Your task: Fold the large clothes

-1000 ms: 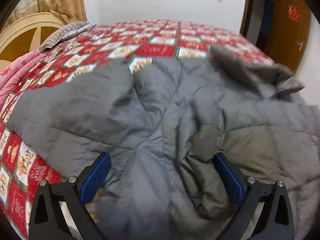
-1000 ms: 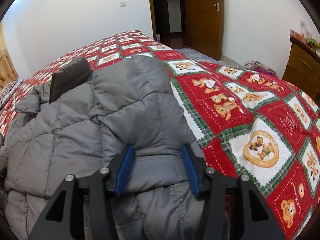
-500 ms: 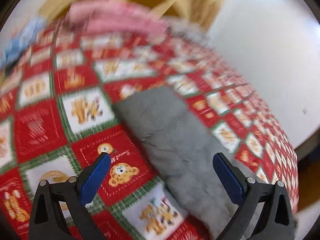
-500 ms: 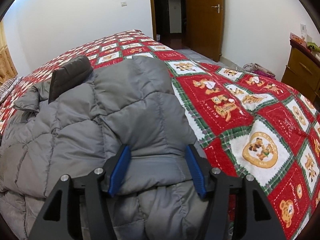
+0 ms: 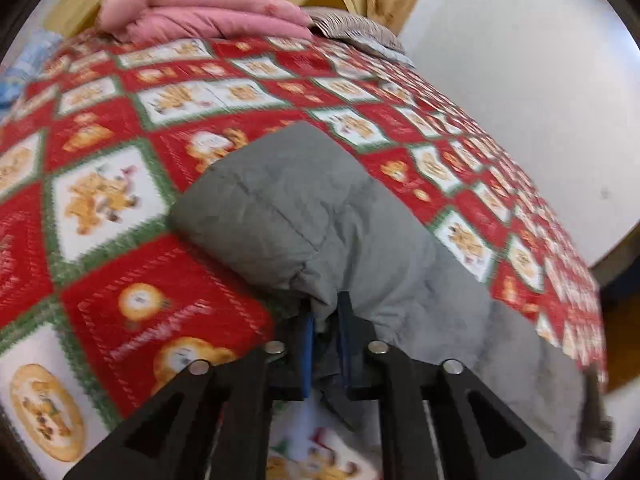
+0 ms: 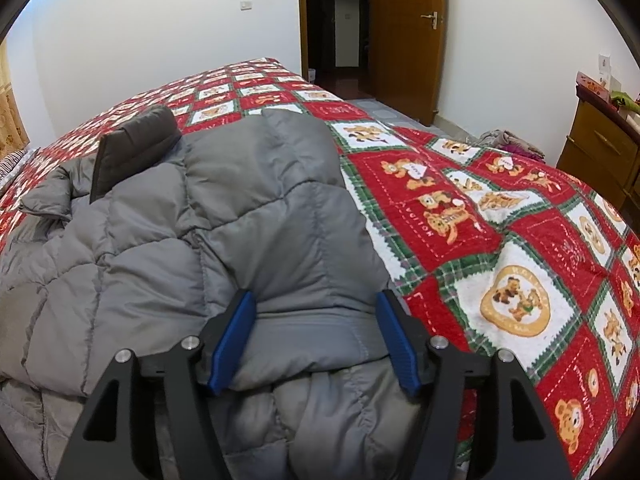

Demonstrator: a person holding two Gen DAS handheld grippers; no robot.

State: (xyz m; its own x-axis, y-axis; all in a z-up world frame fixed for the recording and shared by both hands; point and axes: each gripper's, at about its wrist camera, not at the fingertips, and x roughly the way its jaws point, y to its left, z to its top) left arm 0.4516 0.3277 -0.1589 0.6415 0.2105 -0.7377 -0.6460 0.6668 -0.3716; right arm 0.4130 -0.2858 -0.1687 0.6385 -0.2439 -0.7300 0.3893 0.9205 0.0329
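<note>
Since a moment ago, left gripper point(image 5: 325, 322) has clamped shut on the grey jacket's sleeve point(image 5: 288, 208), which stretches toward 12 o'clock over the red quilted bed point(image 5: 132, 312). Right gripper point(image 6: 316, 334) hovers spread wide around the jacket point(image 6: 224, 216) cuff point(image 6: 316, 334), bed point(image 6: 500, 240) at 3 o'clock.

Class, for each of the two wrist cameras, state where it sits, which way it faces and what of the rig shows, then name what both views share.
Left wrist: rides the left claw, looking along its fingers toward the headboard end with the pink bedding; the claw is shut on a sleeve of the grey jacket.
Right wrist: rides the right claw, facing the wooden door; its fingers are open around the jacket's elastic cuff.
Shared: the grey jacket and the red bear quilt.
</note>
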